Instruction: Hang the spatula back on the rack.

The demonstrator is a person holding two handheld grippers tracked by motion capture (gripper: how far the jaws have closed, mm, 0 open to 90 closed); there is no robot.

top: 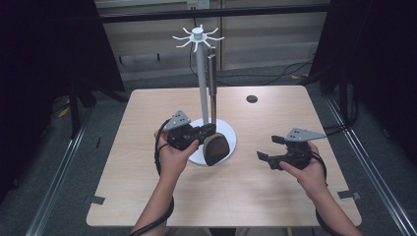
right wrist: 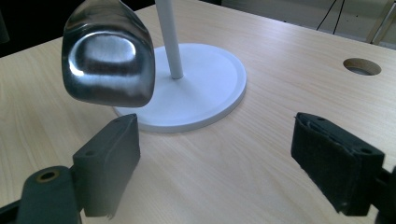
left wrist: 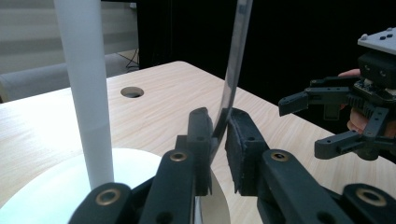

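A white rack (top: 201, 78) with a round base (top: 230, 133) and hook arms at its top stands mid-table. A metal spatula (top: 216, 150) hangs beside the pole, its handle reaching up to the hooks and its shiny blade (right wrist: 109, 65) just above the base. My left gripper (top: 211, 132) is shut on the lower handle (left wrist: 231, 70); the thin strip sits between both pads (left wrist: 219, 135). My right gripper (top: 268, 147) is open to the right of the base, empty, its jaws (right wrist: 219, 154) pointing toward the blade. It also appears at the right of the left gripper view (left wrist: 303, 127).
The light wooden table (top: 147, 172) has a round cable hole (top: 252, 99) at the back right. Metal rails run along the floor on both sides, with dark curtains behind. Cables lie on the floor beyond the far edge.
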